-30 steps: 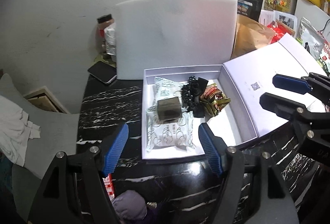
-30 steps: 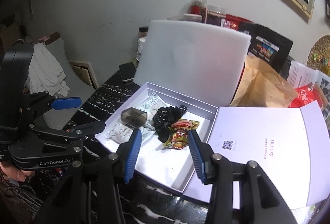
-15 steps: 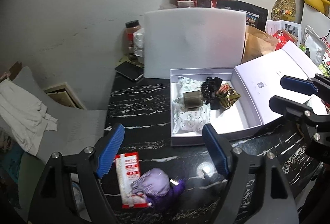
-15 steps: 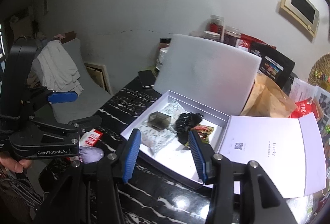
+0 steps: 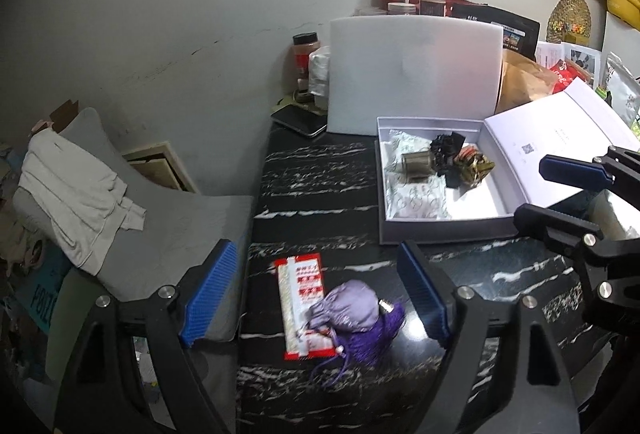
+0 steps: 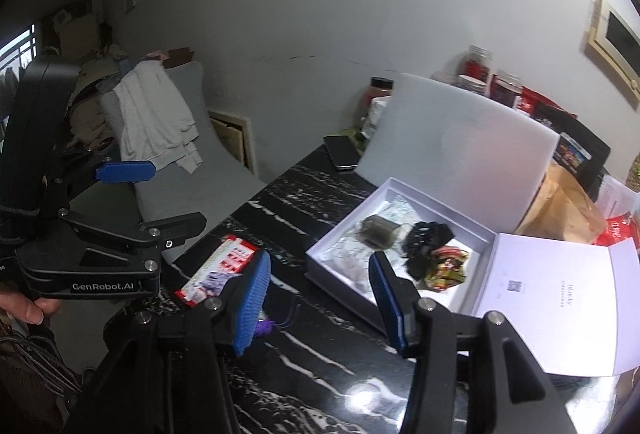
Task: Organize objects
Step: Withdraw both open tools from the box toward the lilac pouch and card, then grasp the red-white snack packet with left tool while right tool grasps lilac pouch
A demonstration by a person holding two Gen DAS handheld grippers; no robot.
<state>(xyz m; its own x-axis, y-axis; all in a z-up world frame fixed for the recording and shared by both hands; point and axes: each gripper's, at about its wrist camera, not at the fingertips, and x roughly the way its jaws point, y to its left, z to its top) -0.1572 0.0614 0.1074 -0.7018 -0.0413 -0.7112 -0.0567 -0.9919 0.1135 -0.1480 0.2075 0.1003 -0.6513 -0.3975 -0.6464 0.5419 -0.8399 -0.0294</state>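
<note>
Outside: one pouch, one packet.

A white cloth drapes a grey chair; 1 phone lies near the foam board.

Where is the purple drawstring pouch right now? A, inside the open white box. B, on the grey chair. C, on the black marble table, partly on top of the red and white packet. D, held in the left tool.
C: the purple drawstring pouch lies on the black marble table, overlapping the lower end of the red and white packet, outside the open white box and untouched by either tool.
</note>
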